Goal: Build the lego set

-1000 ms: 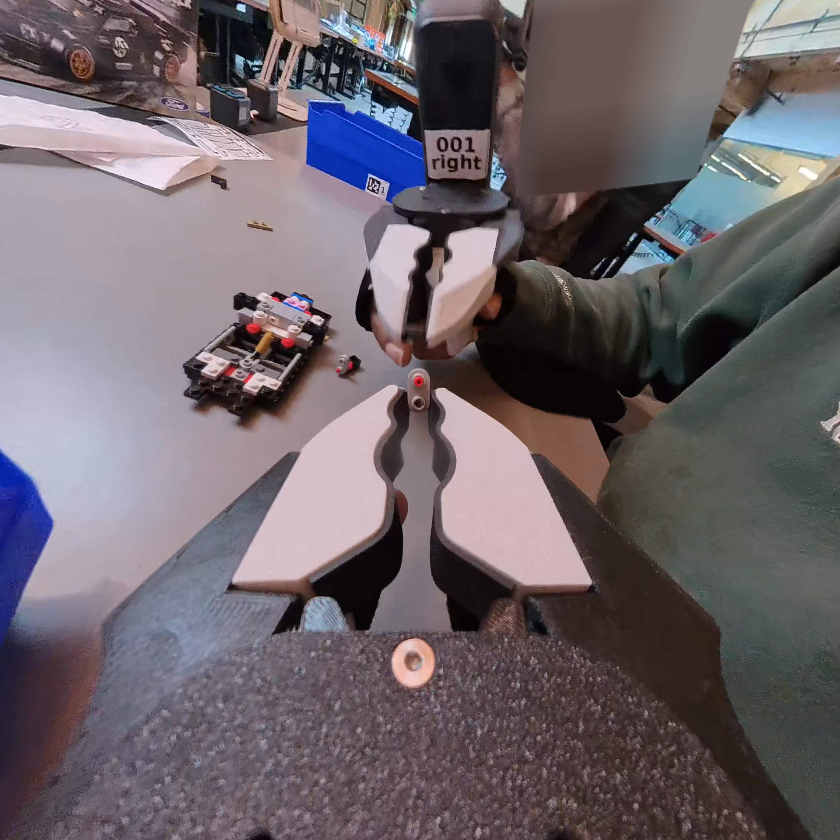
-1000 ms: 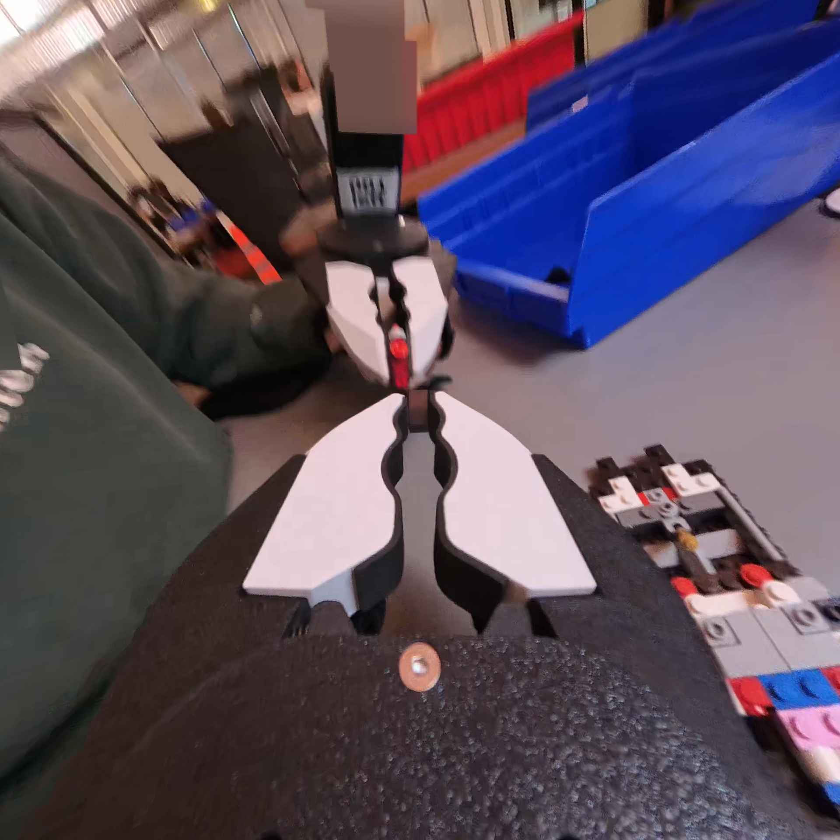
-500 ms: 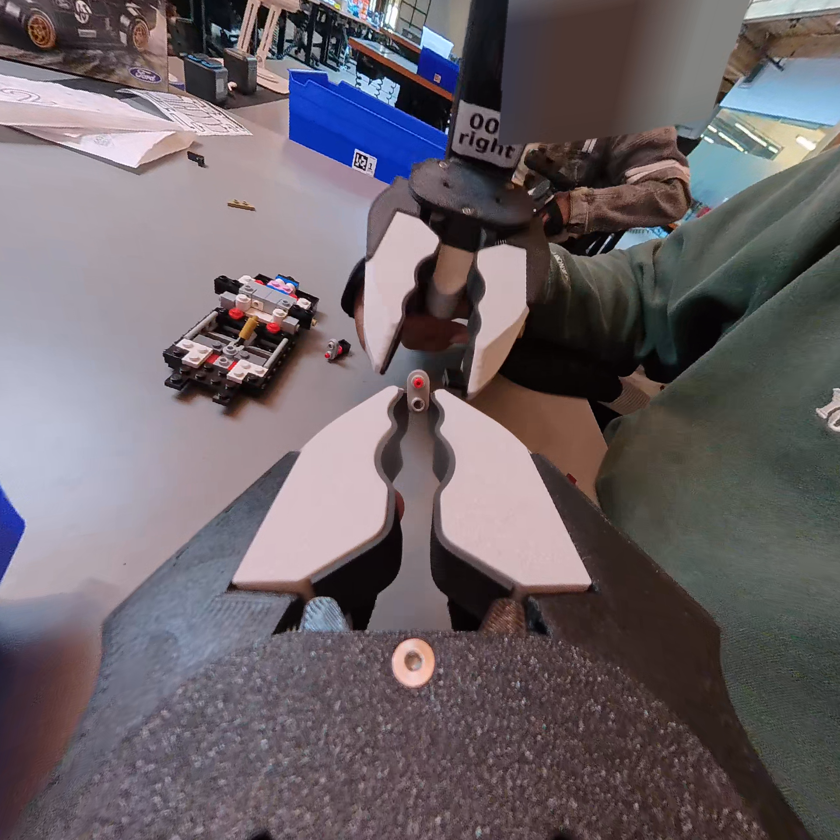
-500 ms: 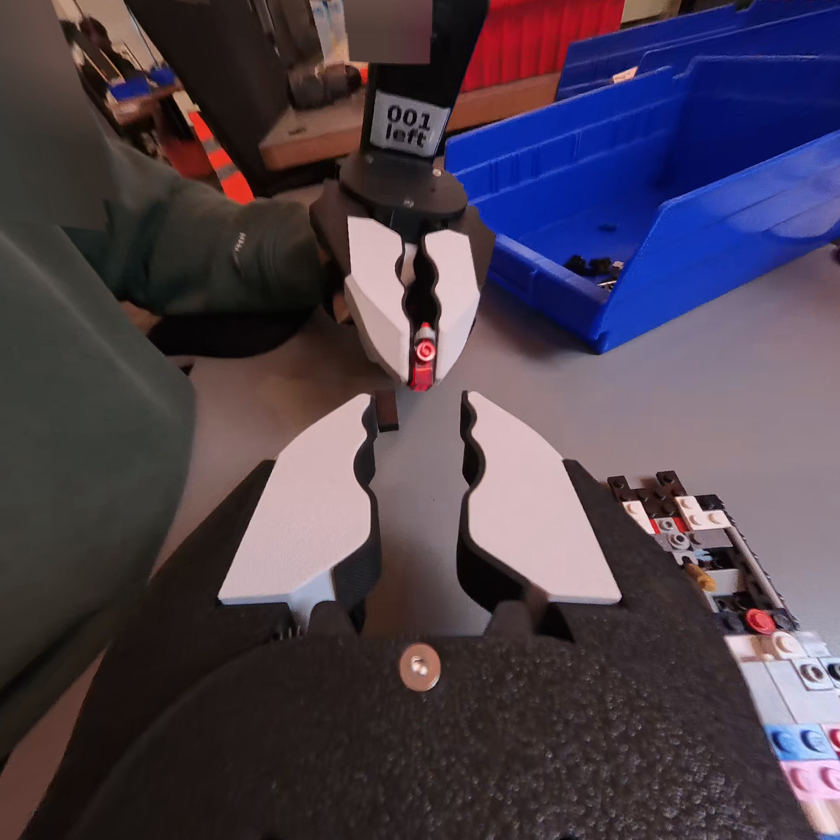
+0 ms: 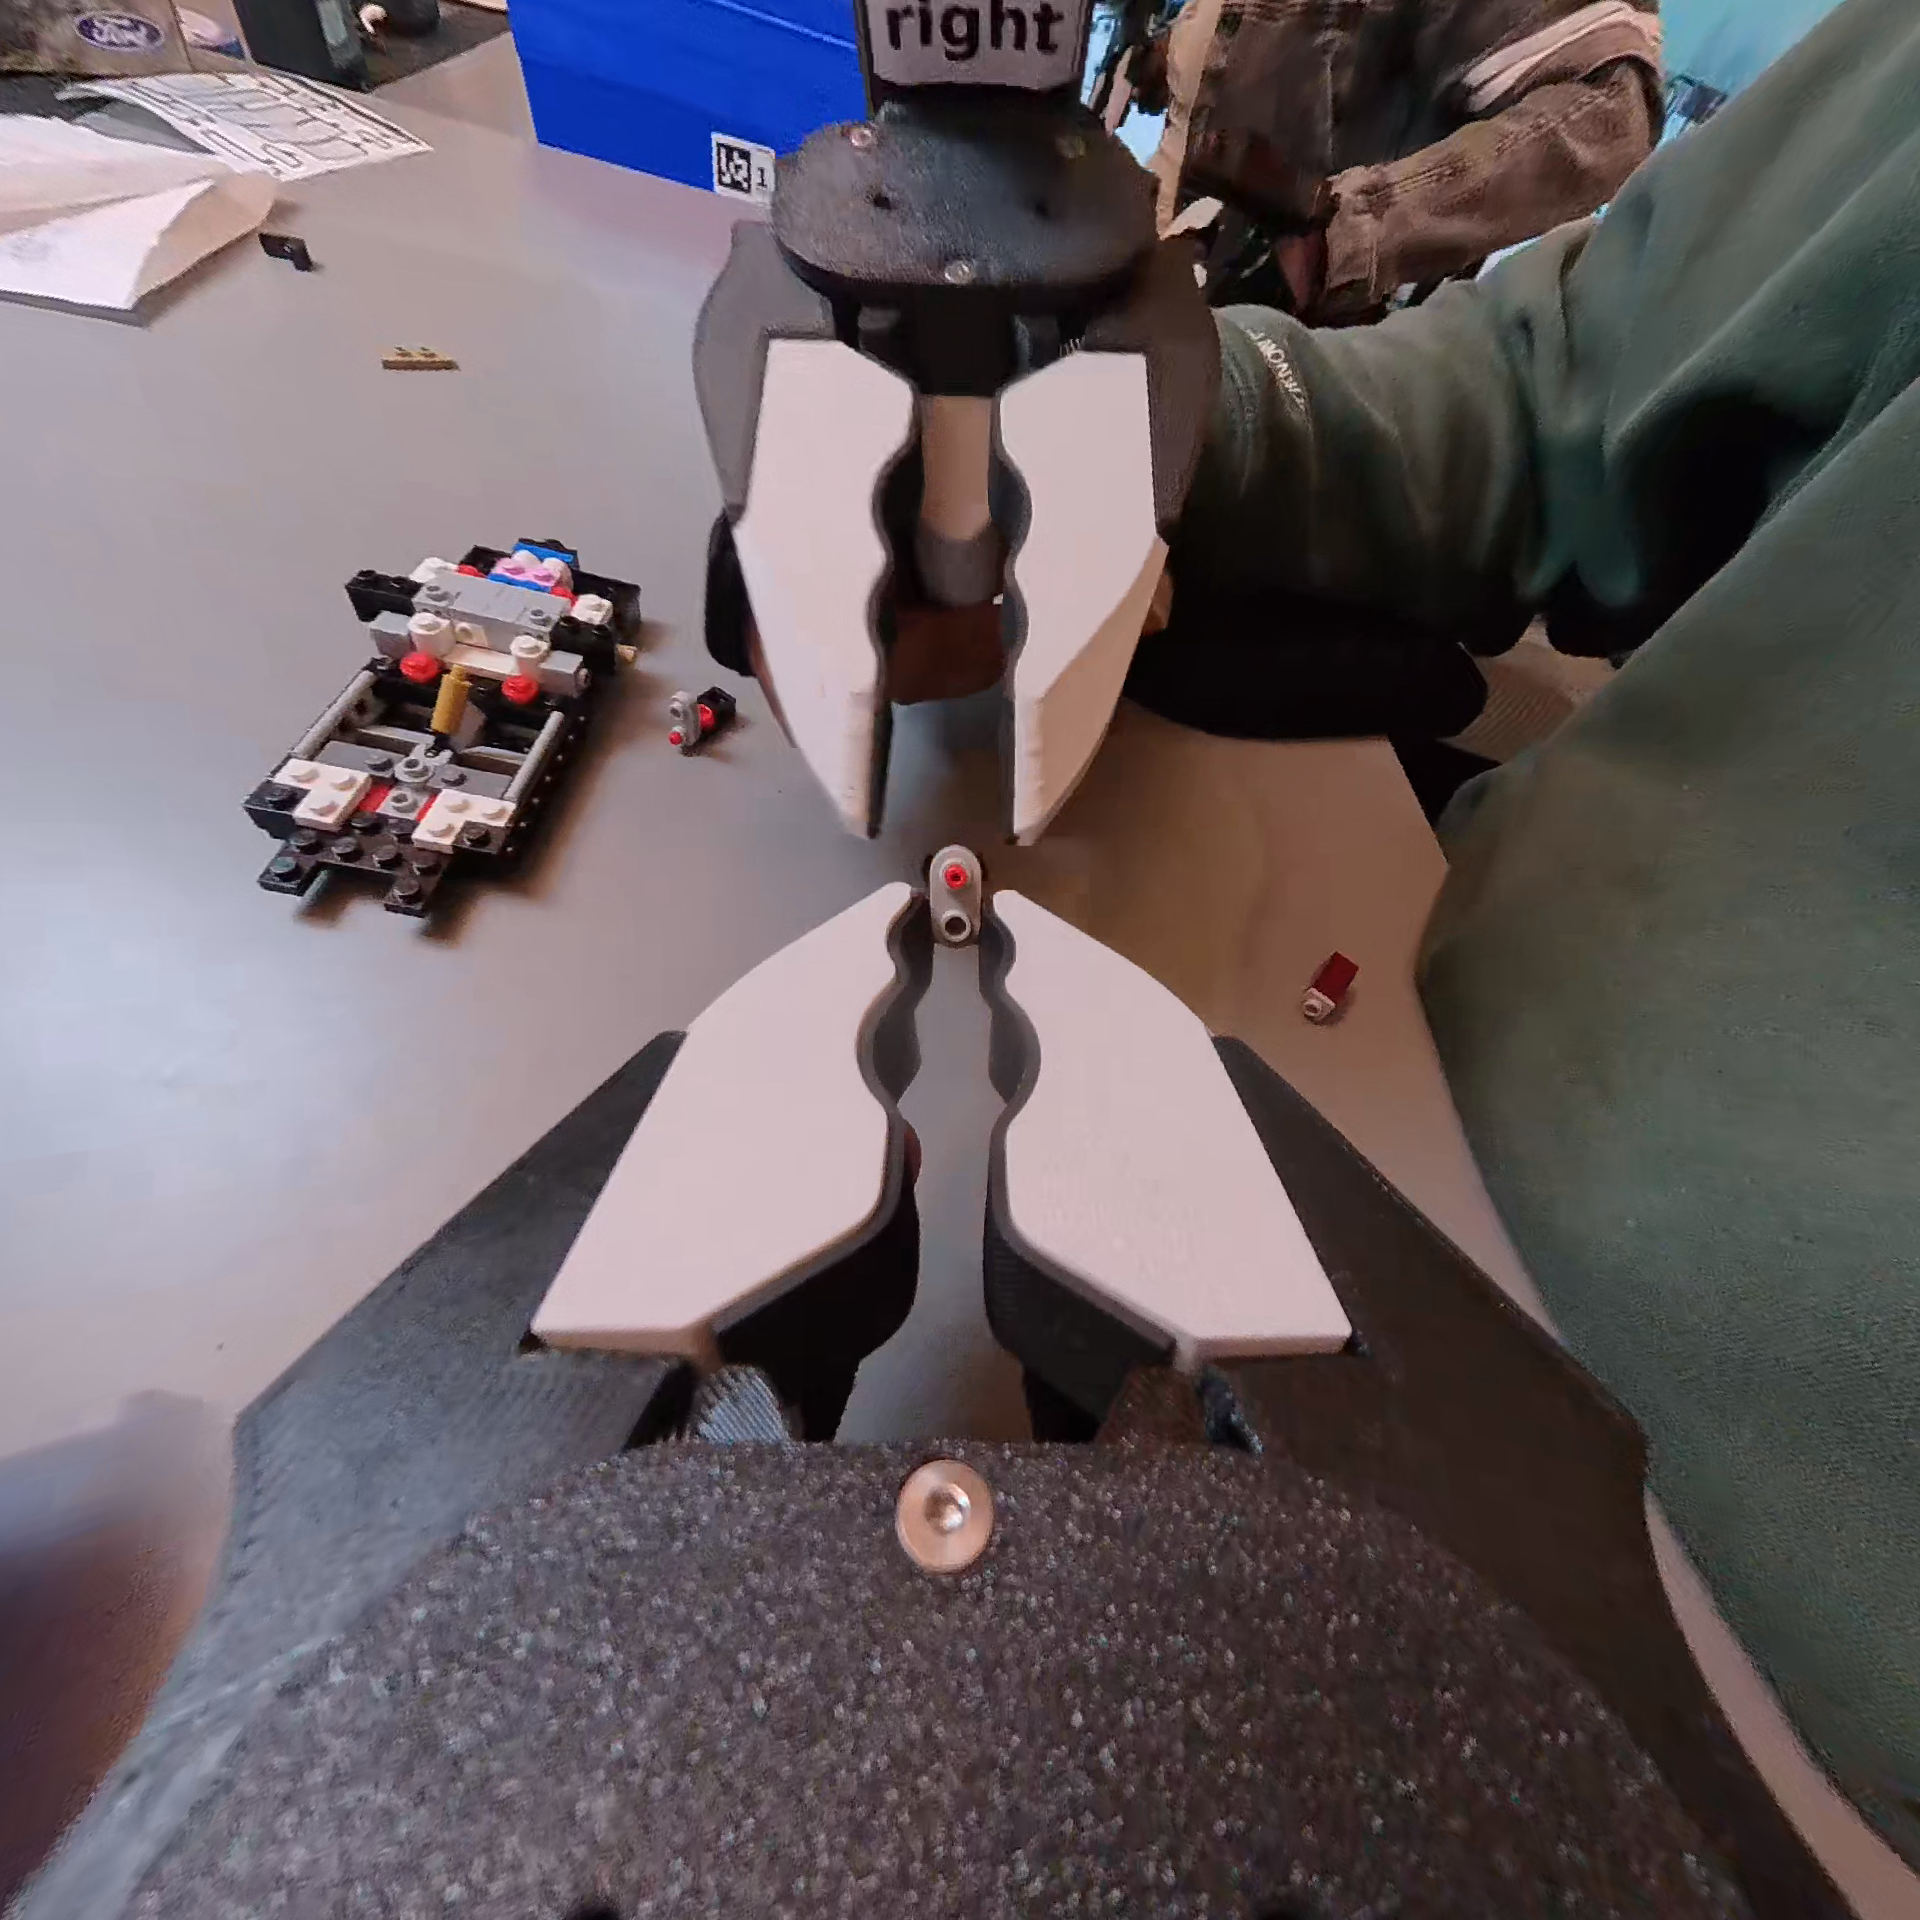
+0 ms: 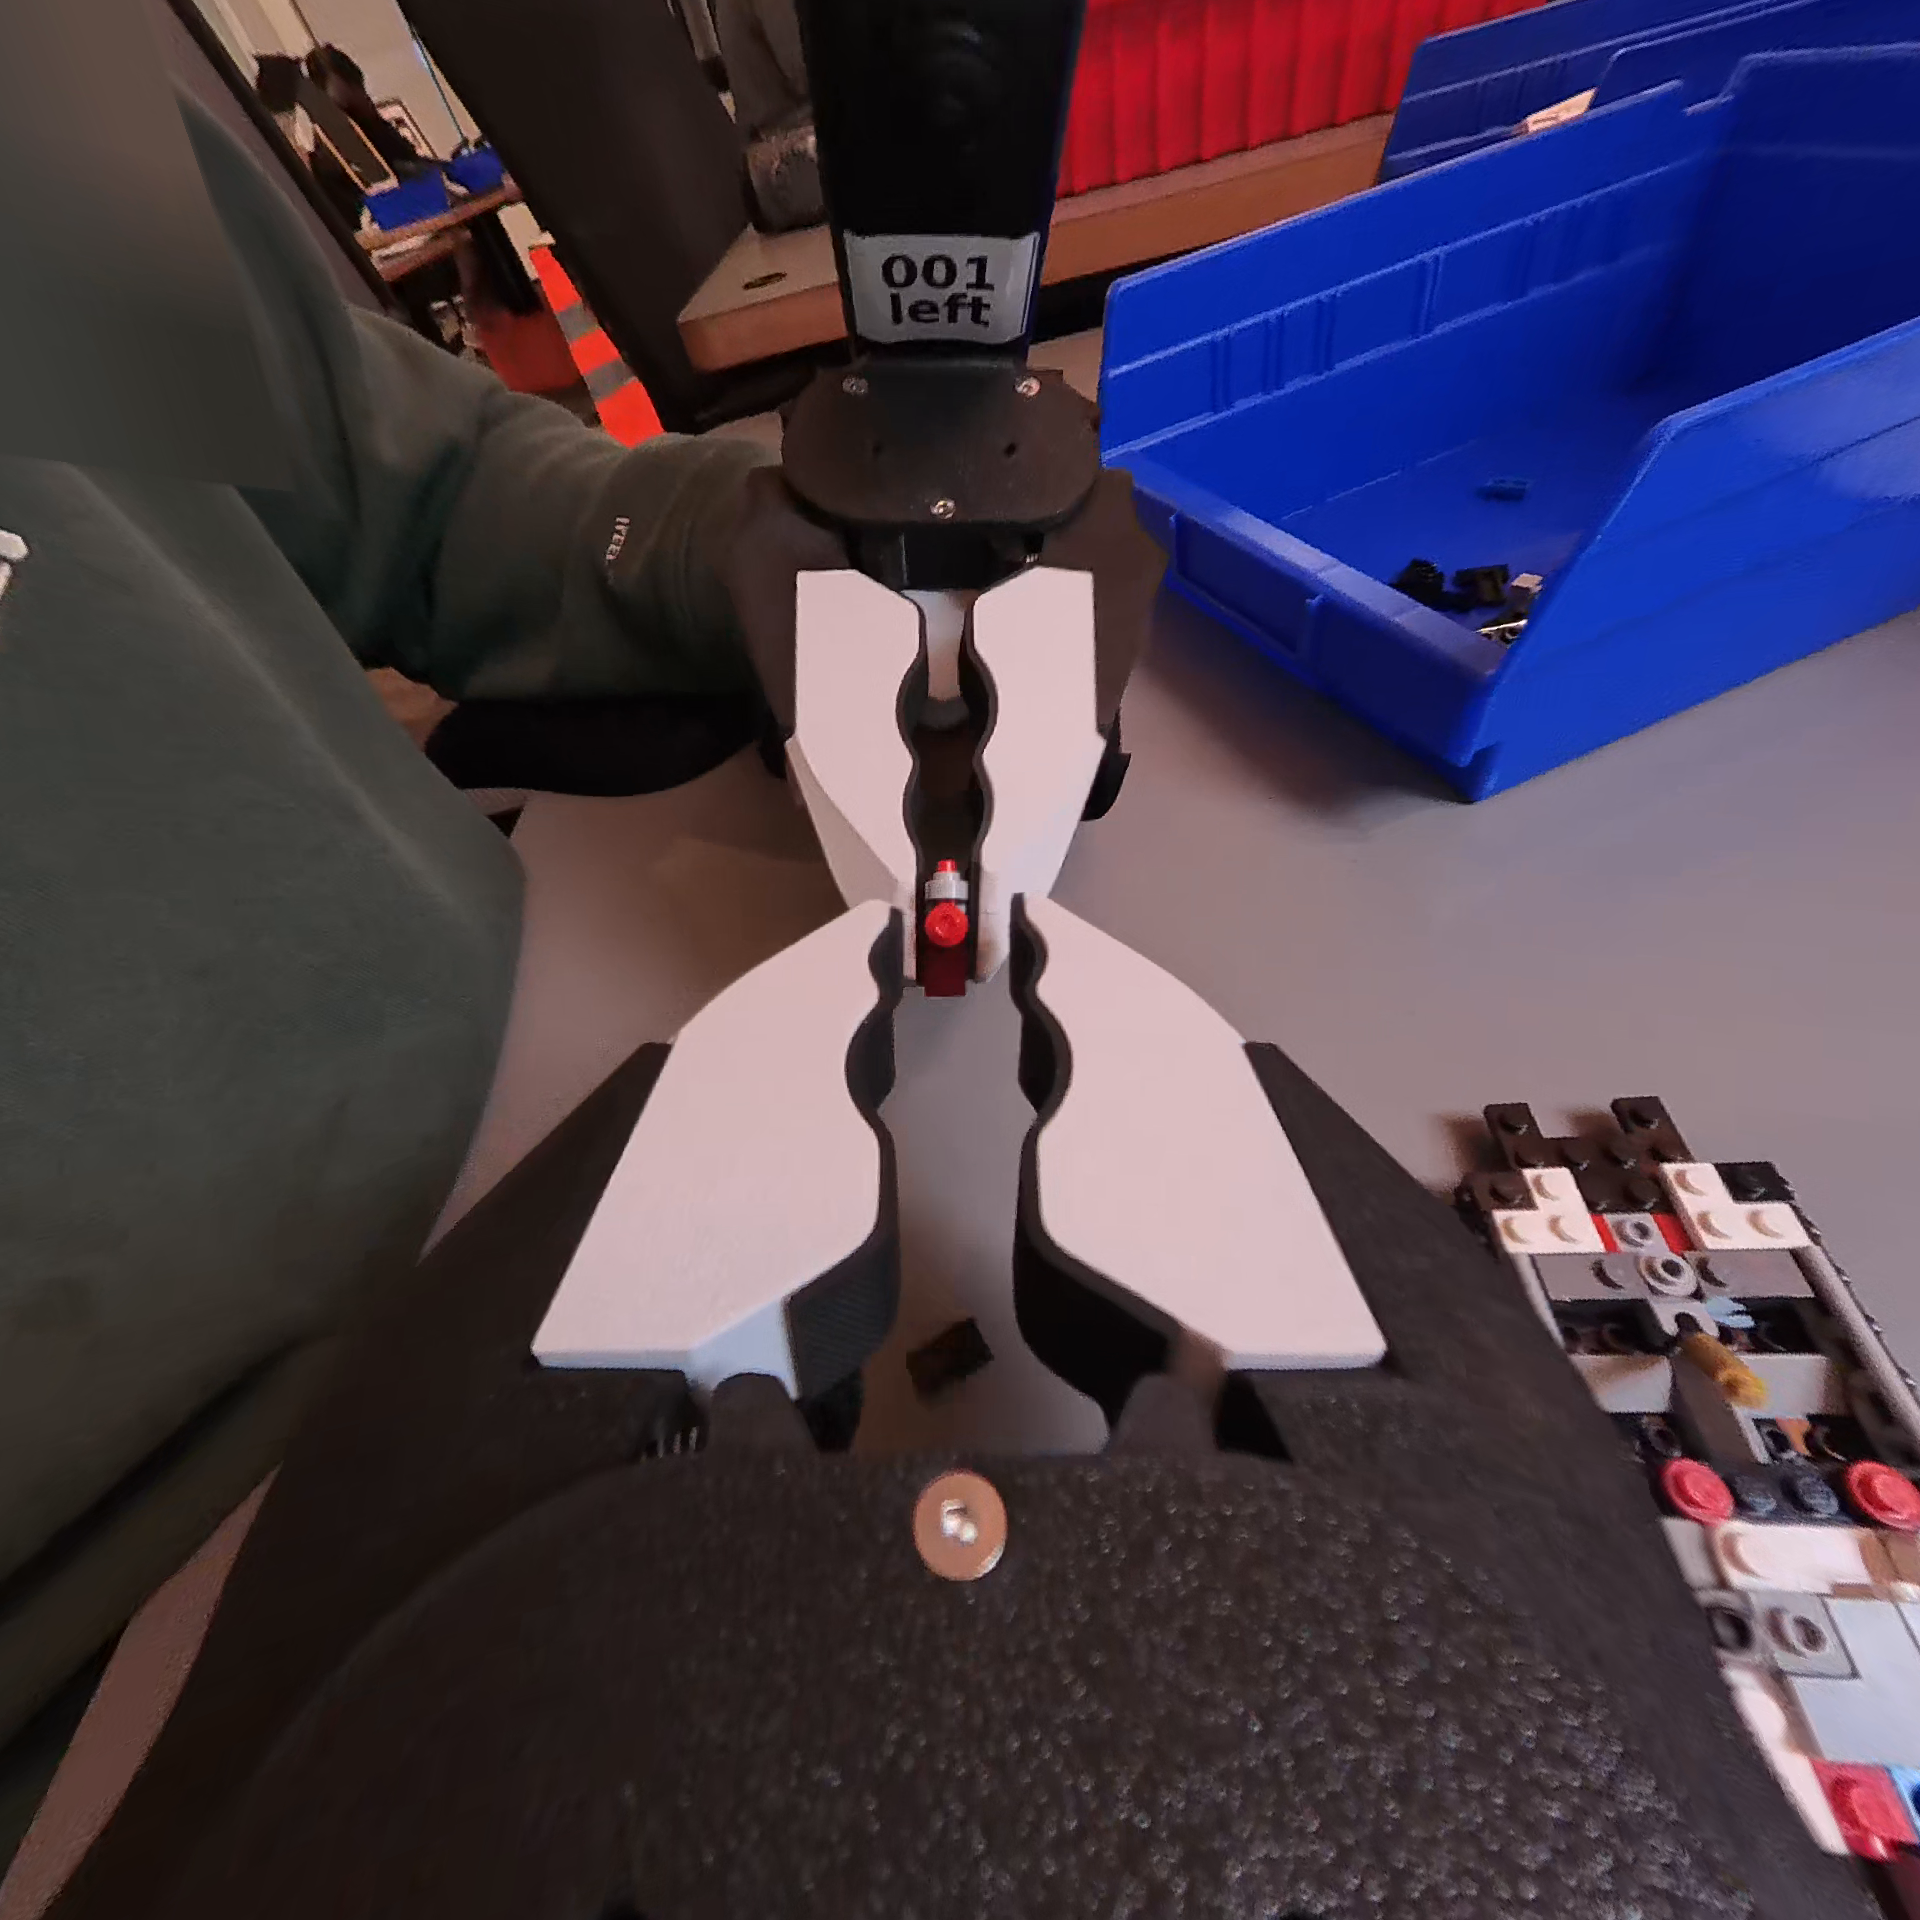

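Two handheld grippers face each other tip to tip above a grey table [image 5: 156,1091]. The left gripper [image 5: 954,906] has its white fingers pressed together on a small grey piece with a red pin [image 5: 955,900], which pokes out beyond the tips. Seen from the right wrist view, that same small piece [image 6: 943,935] shows a red block below, a red stud in the middle and a grey cap on top, pinched at the very end of the left gripper [image 6: 945,925].

The right gripper [image 6: 951,920] has its fingers spread a little apart, holding nothing; its tips sit on either side of the left gripper's tips, and whether they touch cannot be told. In the left wrist view, the right gripper [image 5: 940,831] hangs just beyond the held piece with a clear gap between its fingers.

On the table to the left lies a flat brick-built car chassis [image 5: 442,727] in black, white, grey and red. A tiny grey and red piece [image 5: 701,717] lies just beside it. A small red brick [image 5: 1328,985] lies to the right, near a green sleeve [image 5: 1455,447]. A small dark brick [image 6: 945,1361] rests on the table under the right gripper. A blue bin [image 6: 1507,499] stands far right, with a few dark parts inside. Papers [image 5: 125,218] lie at the far left.
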Available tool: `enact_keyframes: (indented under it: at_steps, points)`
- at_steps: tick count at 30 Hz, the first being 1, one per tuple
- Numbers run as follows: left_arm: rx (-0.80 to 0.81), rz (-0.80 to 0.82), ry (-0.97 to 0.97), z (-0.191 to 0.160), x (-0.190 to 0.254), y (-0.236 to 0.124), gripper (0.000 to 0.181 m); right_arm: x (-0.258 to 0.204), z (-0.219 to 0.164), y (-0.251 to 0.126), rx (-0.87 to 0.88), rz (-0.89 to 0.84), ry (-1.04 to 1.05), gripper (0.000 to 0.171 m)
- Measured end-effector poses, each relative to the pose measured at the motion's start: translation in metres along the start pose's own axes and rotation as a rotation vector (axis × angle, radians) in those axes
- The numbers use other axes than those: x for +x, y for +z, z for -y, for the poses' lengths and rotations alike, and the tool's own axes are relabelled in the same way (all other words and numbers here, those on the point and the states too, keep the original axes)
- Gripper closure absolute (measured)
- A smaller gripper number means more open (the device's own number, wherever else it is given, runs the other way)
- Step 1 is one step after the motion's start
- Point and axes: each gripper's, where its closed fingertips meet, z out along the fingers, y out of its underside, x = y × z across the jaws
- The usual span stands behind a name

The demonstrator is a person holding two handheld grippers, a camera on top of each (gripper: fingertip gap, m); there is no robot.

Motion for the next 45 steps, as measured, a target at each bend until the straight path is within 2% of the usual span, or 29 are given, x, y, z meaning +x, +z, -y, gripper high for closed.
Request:
enact_keyframes:
  at_steps: [5,10,14,16,17,19,22,28,32,36,40,45]
  points:
    - [-0.015,0.016,0.018,-0.002,-0.001,0.002,0.173,-0.002,-0.006,0.006,-0.044,-0.007,-0.025,0.163]
    - [0.009,-0.008,0.003,0.002,0.002,0.001,0.173,-0.005,0.000,0.003,-0.026,0.008,-0.018,0.164]
    - [0.081,-0.040,-0.033,0.017,0.006,-0.006,0.172,-0.009,0.015,-0.007,0.079,0.071,0.056,0.165]
    - [0.025,0.026,-0.030,0.007,-0.006,-0.008,0.172,-0.012,0.039,-0.023,0.225,0.141,0.121,0.165]
    - [0.045,0.040,-0.050,0.007,-0.011,-0.011,0.172,-0.008,0.046,-0.030,0.258,0.120,0.119,0.165]
    - [0.143,-0.007,-0.114,0.025,-0.008,-0.020,0.173,-0.001,0.039,-0.033,0.219,0.044,0.077,0.165]
    - [0.151,0.022,-0.079,0.027,-0.010,-0.021,0.173,-0.001,0.030,-0.026,0.184,0.044,0.102,0.165]
    - [0.117,0.038,-0.039,0.020,-0.009,-0.016,0.173,0.006,0.001,-0.010,0.004,-0.017,0.046,0.164]
    - [0.101,0.056,-0.042,0.016,-0.012,-0.014,0.173,0.005,0.002,-0.010,0.011,-0.009,0.053,0.164]
    - [0.012,0.094,-0.009,0.001,-0.016,-0.007,0.173,0.005,-0.001,-0.008,0.000,-0.006,0.056,0.164]
    - [-0.022,0.123,0.010,-0.004,-0.019,-0.004,0.154,0.007,-0.006,-0.006,-0.035,-0.024,0.042,0.164]
    - [0.000,0.085,0.039,0.001,-0.009,-0.002,0.159,0.005,-0.011,0.000,-0.073,-0.042,0.004,0.164]
